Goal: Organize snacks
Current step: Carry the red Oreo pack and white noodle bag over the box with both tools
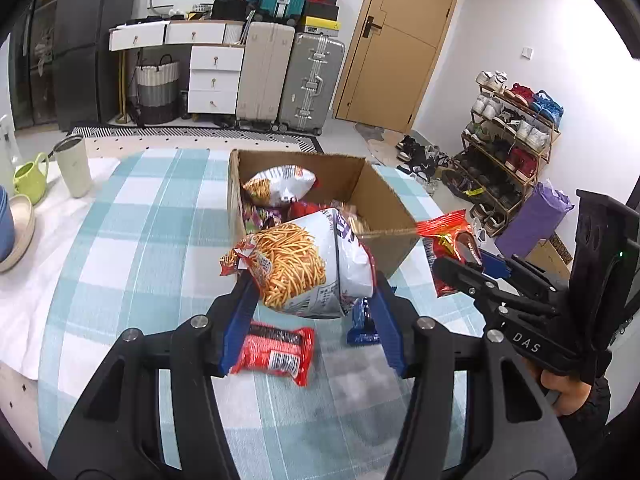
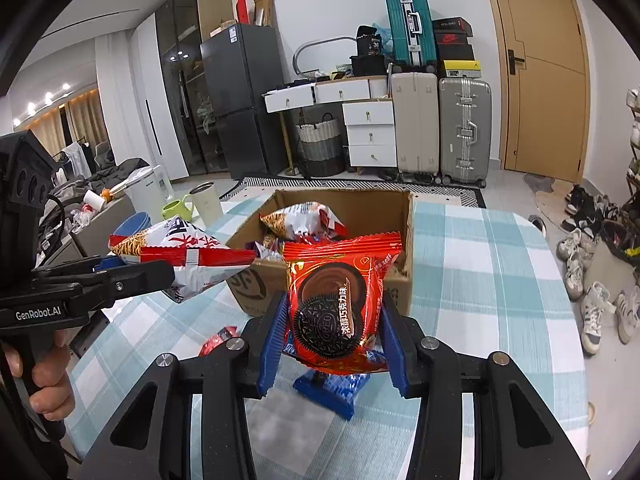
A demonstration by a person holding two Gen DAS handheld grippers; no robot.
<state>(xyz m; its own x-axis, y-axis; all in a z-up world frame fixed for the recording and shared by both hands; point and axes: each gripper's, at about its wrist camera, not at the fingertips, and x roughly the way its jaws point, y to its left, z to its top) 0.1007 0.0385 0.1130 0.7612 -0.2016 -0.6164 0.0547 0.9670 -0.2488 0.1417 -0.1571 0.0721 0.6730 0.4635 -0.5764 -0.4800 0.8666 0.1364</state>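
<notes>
The right gripper (image 1: 474,258) carries the white letters "DAS" on its black body at the right of the left wrist view. In the right wrist view, the left gripper (image 2: 160,270) at the left edge reads "GenRobot.AI" in white. The red cookie packet (image 2: 338,300) at the centre shows "OREO" embossed on the pictured biscuit, beside a slanted strip of Chinese characters (white on dark). A black box (image 2: 374,45) near the teal suitcase at the upper middle bears "36". Other print is too small to read.
</notes>
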